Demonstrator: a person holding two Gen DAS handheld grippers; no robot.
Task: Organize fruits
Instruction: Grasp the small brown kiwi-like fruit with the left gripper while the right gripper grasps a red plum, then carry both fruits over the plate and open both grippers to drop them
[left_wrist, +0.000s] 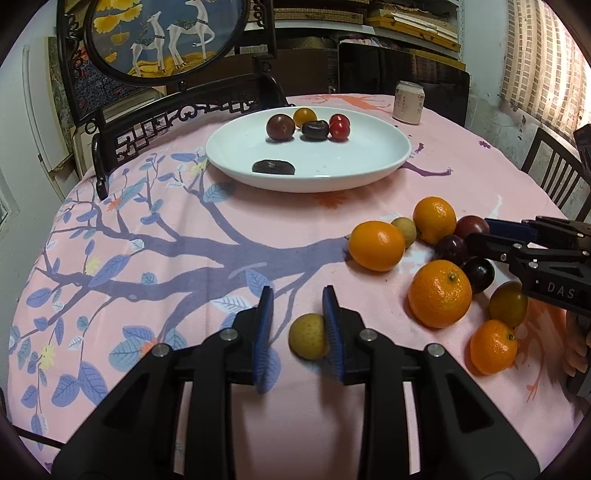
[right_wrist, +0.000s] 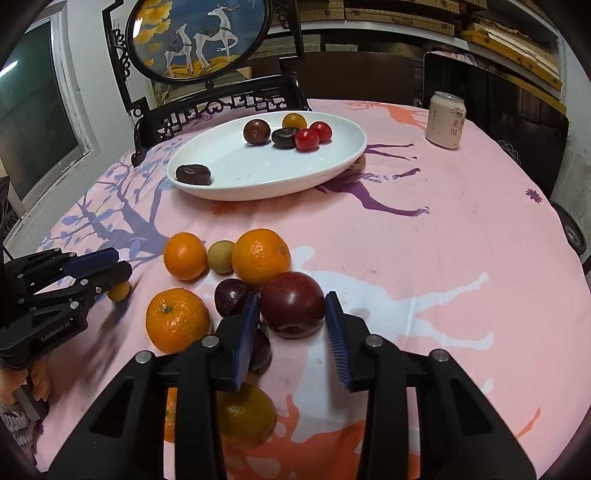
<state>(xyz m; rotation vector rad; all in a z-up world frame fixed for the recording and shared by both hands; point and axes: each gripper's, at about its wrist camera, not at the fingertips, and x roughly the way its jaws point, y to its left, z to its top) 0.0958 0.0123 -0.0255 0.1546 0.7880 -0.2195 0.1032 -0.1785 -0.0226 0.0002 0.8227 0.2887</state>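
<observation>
Left gripper narrowly spread over the pink tablecloth: small yellow-green fruit against the right-hand blue pad, a clear gap to the other pad, so not pinched. Right gripper closed onto the big dark plum, both pads against its sides (contact looks firm, though the fisheye bends the edges).

Tight on the plum's left: a smaller dark plum touching it, an orange just behind, another orange near the left finger. Open cloth to the plum's right and ahead, all the way to the white plate. Bare cloth likewise between the left gripper and the plate's near rim.

On the plate: 6 small fruits, 5 bunched at the far side, 1 dark one alone near the front-left rim, the middle free.

Beyond: a pale can upright near the table's far edge, a carved black chair against the table, a round deer screen, stacked shelves.
</observation>
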